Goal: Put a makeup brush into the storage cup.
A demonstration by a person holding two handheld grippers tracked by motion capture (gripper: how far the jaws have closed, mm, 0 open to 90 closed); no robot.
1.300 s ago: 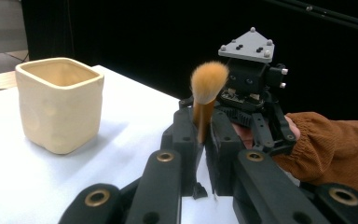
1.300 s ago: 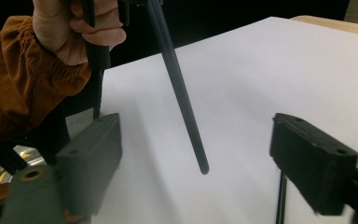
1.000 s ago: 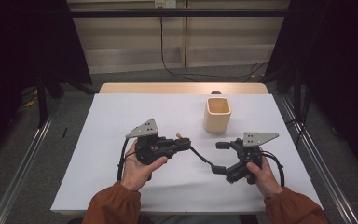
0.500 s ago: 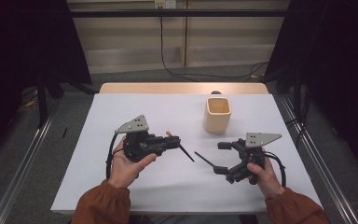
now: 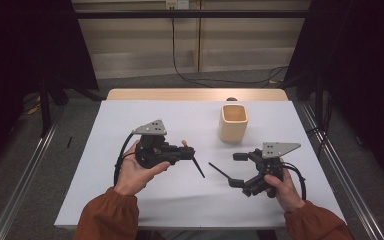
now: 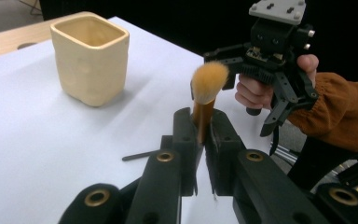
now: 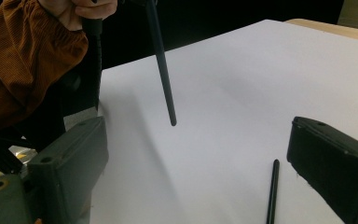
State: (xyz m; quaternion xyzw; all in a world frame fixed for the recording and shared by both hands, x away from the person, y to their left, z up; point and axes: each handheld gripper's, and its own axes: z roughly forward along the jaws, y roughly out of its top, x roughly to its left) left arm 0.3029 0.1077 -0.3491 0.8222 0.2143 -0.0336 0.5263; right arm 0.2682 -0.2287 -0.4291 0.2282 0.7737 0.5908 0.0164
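the left claw (image 5: 192, 152) is clamped on a makeup brush (image 6: 208, 86), gripping it by the ferrule just under the tan bristle head, so the bristles stick up past the jaw tips and the thin black handle (image 5: 198, 167) trails down and away toward the desk (image 5: 130, 115). holding it close to the head seems to give good control of the long handle, which hangs free above the white surface without touching it. the brush sits well short of the cream square cup (image 5: 233, 122), which stands upright and open-mouthed toward the far right of the desk, probably as the place the brushes go.

the right claw (image 5: 236, 169) stands wide with nothing between its jaws, low over the desk. a second slim black stick (image 5: 220, 171), likely another brush handle, lies flat on the desk near its lower jaw, placed so the open jaws could probably close around it. the two hands are held apart, leaving each claw room to work without tangling the cables.
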